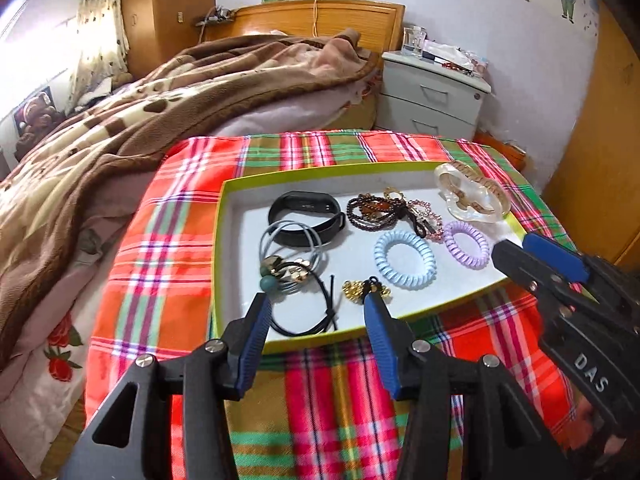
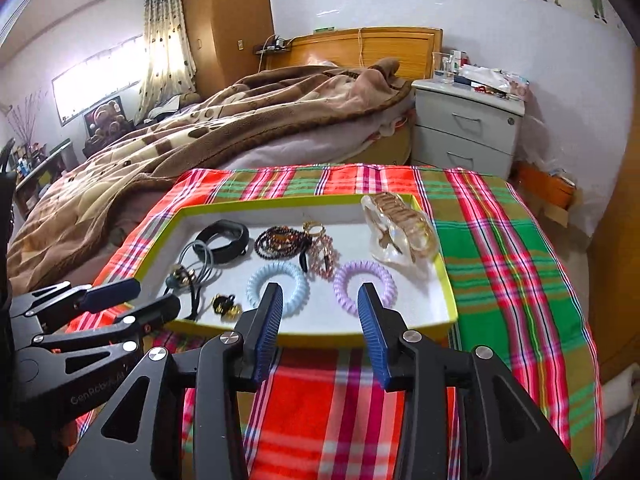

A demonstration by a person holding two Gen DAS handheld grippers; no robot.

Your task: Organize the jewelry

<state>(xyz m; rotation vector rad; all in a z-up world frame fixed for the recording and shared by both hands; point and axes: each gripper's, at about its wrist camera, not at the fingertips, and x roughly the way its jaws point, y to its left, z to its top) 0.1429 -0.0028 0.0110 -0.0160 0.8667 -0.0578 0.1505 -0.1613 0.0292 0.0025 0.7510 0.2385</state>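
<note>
A shallow box lid with a yellow-green rim (image 1: 224, 216) (image 2: 450, 292) lies on a plaid cloth and holds jewelry: a black band (image 1: 306, 218) (image 2: 222, 234), dark beads (image 1: 370, 208) (image 2: 280, 240), a clear hair claw (image 1: 472, 196) (image 2: 400, 232), a blue coil tie (image 1: 405, 259) (image 2: 252, 284), a purple coil tie (image 1: 466, 243) (image 2: 340, 284), grey and black cords (image 1: 296, 276) and a gold charm (image 1: 354, 290) (image 2: 226, 306). My left gripper (image 1: 316, 304) (image 2: 152, 300) is open and empty over the lid's near edge. My right gripper (image 2: 320, 294) (image 1: 508, 242) is open and empty at the near edge.
The plaid cloth (image 1: 160, 240) (image 2: 500, 260) covers the surface under the lid. A bed with a brown blanket (image 1: 140, 120) lies left and behind. A white nightstand (image 1: 432, 92) (image 2: 468, 128) stands at the back right, a wooden wardrobe (image 1: 608, 160) at far right.
</note>
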